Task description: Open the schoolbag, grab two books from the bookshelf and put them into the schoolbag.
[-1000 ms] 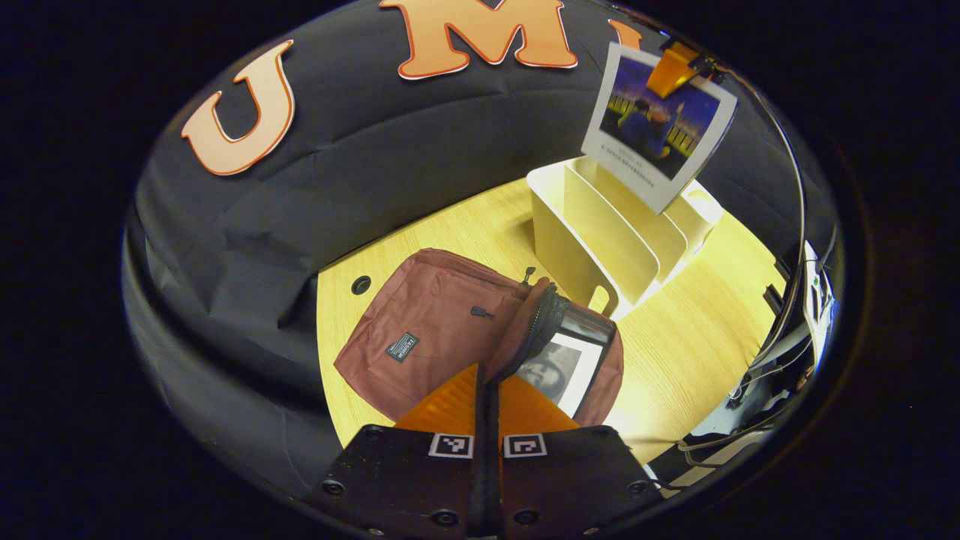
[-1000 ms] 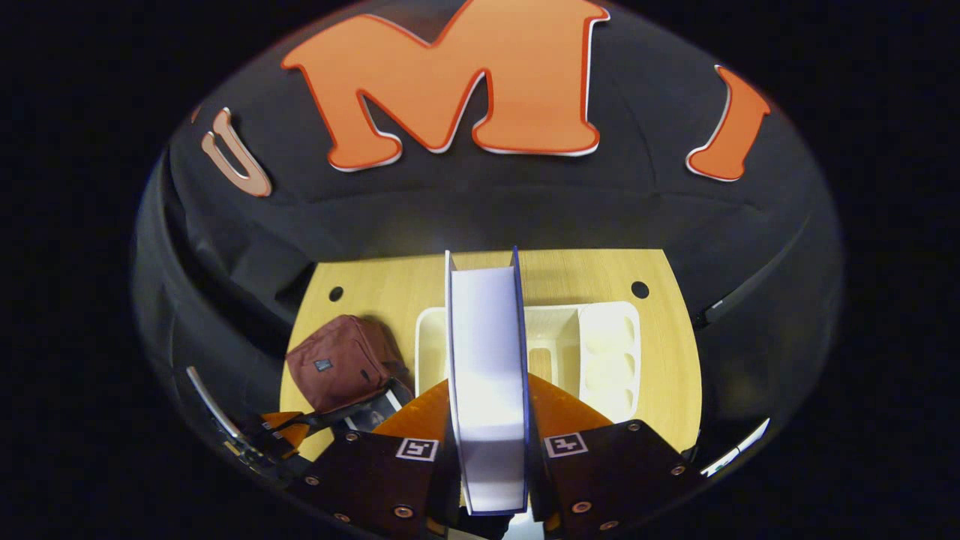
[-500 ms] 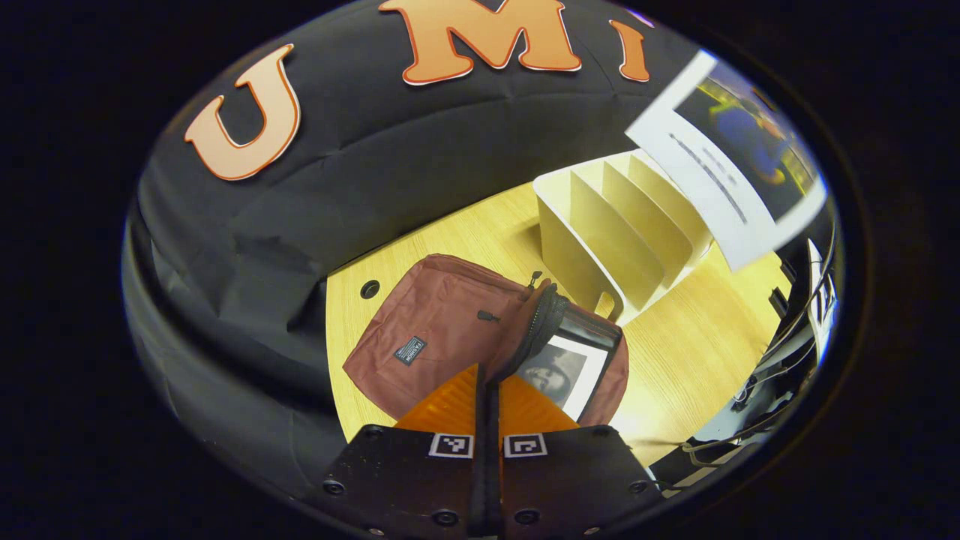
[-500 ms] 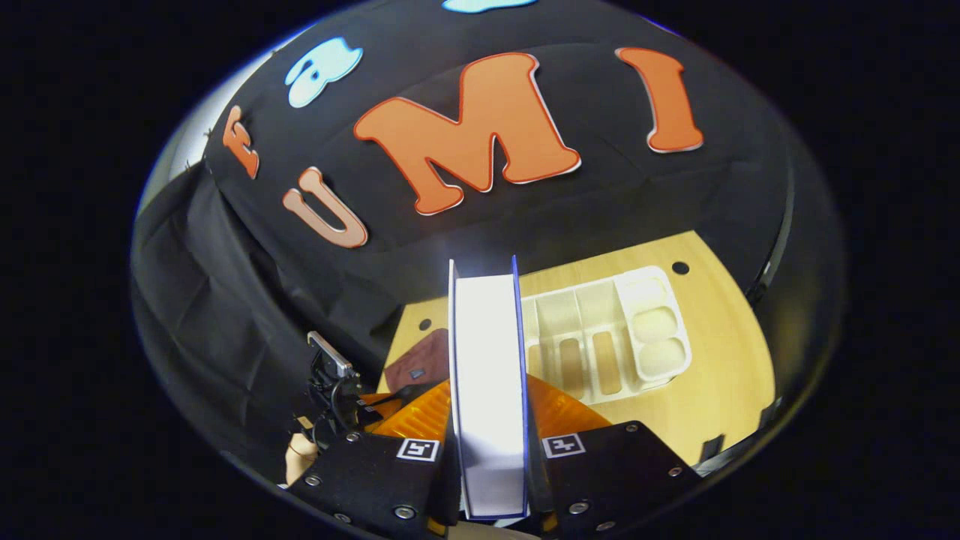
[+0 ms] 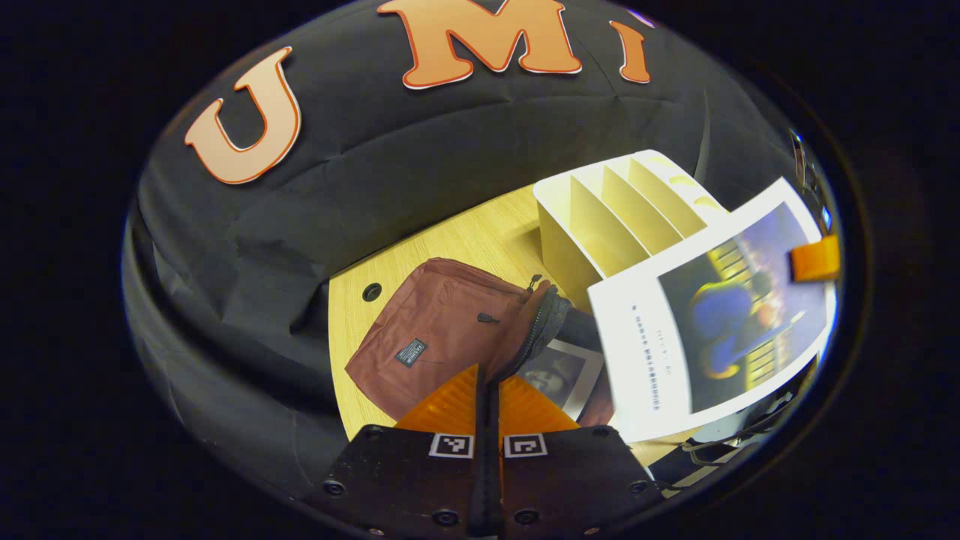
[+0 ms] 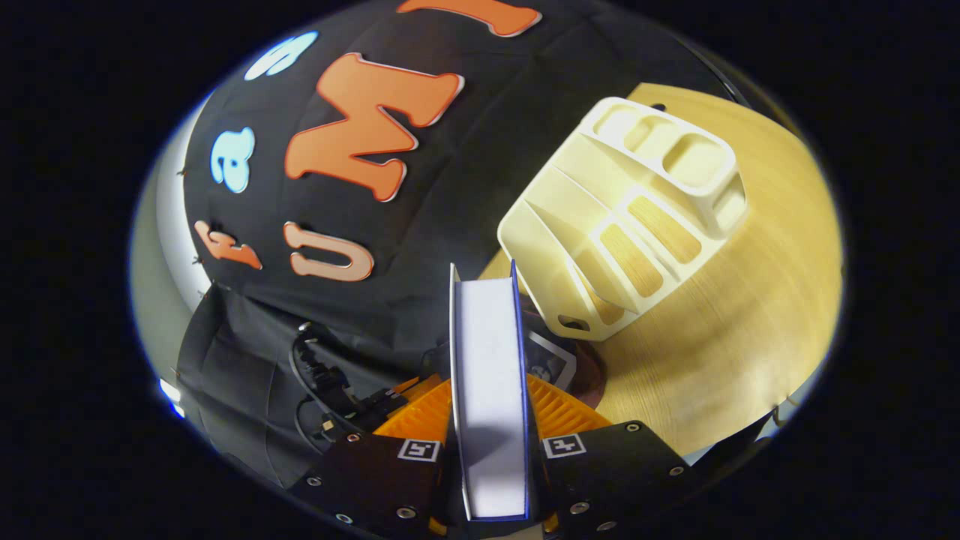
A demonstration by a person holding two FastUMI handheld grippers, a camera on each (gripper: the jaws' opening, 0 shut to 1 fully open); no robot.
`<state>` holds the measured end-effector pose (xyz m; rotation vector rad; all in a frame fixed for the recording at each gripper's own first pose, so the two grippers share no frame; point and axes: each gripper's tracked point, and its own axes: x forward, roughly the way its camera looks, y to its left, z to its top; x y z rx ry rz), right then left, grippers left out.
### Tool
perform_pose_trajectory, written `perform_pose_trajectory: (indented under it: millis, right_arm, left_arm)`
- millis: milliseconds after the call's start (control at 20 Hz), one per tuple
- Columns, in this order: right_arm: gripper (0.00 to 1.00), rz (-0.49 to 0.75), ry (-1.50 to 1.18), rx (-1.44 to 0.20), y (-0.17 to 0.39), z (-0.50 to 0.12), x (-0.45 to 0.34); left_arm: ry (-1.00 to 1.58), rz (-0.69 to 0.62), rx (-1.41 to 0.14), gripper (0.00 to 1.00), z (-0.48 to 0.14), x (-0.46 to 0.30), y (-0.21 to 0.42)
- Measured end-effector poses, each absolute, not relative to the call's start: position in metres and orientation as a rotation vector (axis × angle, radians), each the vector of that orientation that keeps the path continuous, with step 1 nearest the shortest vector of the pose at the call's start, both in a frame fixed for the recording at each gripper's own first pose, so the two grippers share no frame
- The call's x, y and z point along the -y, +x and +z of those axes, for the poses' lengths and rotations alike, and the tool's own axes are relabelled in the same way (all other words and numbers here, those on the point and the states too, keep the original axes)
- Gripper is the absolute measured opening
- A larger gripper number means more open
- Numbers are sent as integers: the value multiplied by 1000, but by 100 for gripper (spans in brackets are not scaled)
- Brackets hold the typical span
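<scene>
The maroon schoolbag (image 5: 435,337) lies on the wooden table (image 5: 450,240). My left gripper (image 5: 487,377) is shut on the edge of its opening and holds the flap up. Inside the bag lies a book with a black-and-white cover (image 5: 559,369). My right gripper (image 6: 489,409) is shut on a second book (image 6: 489,375), whose page edge faces the camera. In the left gripper view this blue-covered book (image 5: 712,330) hangs tilted just right of the bag's mouth, with one finger (image 5: 814,257) of the right gripper on its far edge. The cream bookshelf (image 5: 615,217) stands behind.
The bookshelf (image 6: 637,217) has several slots with nothing in them, plus round cups at one end. Its corner sits close to the bag's mouth (image 6: 551,360). Cables (image 6: 319,375) hang at the lower left of the right gripper view. Bare table (image 6: 735,330) stretches to the right.
The right gripper has carried the blue-covered book from above the bookshelf down towards the bag and tilted it flatter. The left gripper keeps its hold on the flap.
</scene>
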<state>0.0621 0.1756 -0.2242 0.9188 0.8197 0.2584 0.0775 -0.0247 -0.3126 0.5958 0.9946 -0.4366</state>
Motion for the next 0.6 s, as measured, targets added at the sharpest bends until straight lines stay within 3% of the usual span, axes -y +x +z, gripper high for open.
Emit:
perform_pose_trajectory:
  millis: [300,600]
  right_arm:
    - [35,204,1039,-839,89,-305,-215]
    - [35,191,1052,-797,116,-333,-273]
  left_arm:
    - [623,-428,-978,1,-304,30,75]
    - [672,-437,-964,1,-300,39,73]
